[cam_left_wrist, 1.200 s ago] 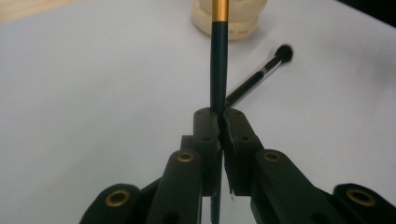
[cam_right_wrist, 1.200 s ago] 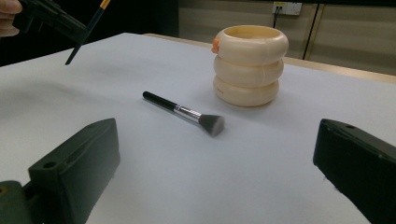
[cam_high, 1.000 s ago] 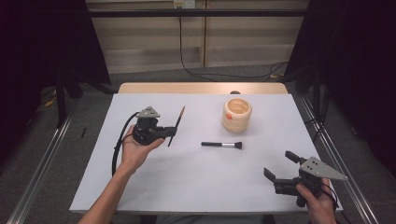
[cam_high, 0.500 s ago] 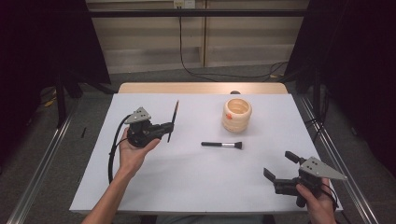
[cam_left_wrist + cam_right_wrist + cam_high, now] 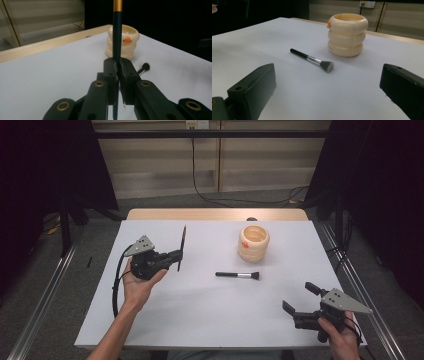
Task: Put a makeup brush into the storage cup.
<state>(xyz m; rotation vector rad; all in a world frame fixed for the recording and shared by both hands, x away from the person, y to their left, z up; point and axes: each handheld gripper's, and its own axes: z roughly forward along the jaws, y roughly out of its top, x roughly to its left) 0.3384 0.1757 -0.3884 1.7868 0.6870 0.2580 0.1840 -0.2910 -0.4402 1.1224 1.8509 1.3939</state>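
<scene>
left tongs (image 5: 176,255) clamped on a thin dark gold-banded stick (image 5: 117,32), seemingly a light, stiff brush handle; grip mid-shaft. right tongs (image 5: 298,299) stand apart.

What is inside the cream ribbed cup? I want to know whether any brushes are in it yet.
Nothing rises above the rim of the cream cup; its bottom is hidden by its wall. One brush lies on the table; the left gripper holds another.

Matt white counter (image 5: 200,310) with wooden edge, glossy cream plastic cup (image 5: 253,243), metal-ferruled brush (image 5: 237,275), matt black plastic tools
</scene>
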